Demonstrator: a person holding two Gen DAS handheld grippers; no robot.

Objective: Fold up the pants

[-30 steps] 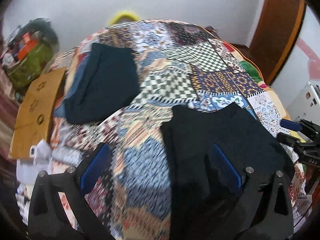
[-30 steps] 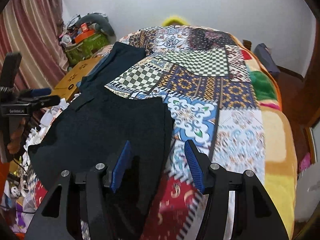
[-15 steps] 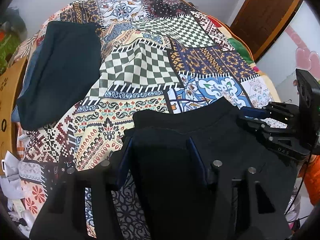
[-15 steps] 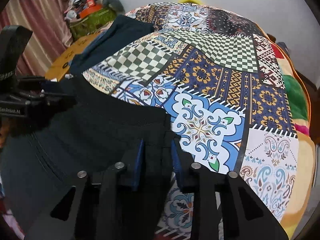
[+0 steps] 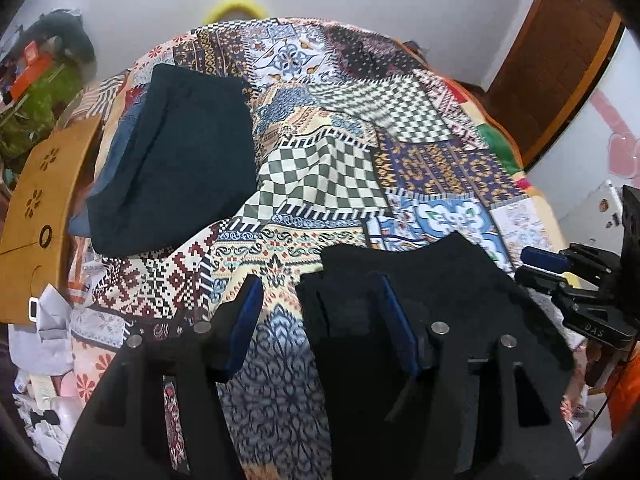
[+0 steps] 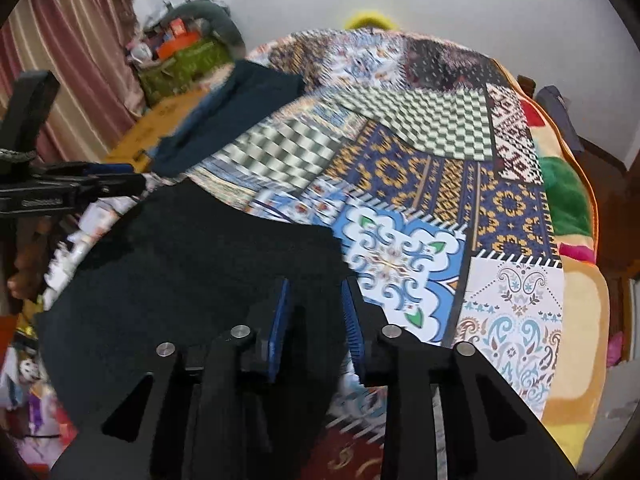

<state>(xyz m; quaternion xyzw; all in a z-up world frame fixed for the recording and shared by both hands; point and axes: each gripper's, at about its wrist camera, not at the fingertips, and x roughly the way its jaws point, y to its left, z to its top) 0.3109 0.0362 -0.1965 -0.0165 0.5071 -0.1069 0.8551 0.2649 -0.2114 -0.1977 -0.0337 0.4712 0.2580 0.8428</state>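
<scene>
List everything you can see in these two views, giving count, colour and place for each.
black pants: 1, black, bed's near edge
folded garment: 1, dark blue-green, far left of bed
bedspread: 1, multicolour patchwork, covering bed
board: 1, brown, left of bed
ring: 1, yellow, against wall beyond bed
left gripper: 1, black with blue pads, jaws just eased wider, pants edge between them
right gripper: 1, black with blue pads, jaws just eased wider, pants corner between them
</scene>
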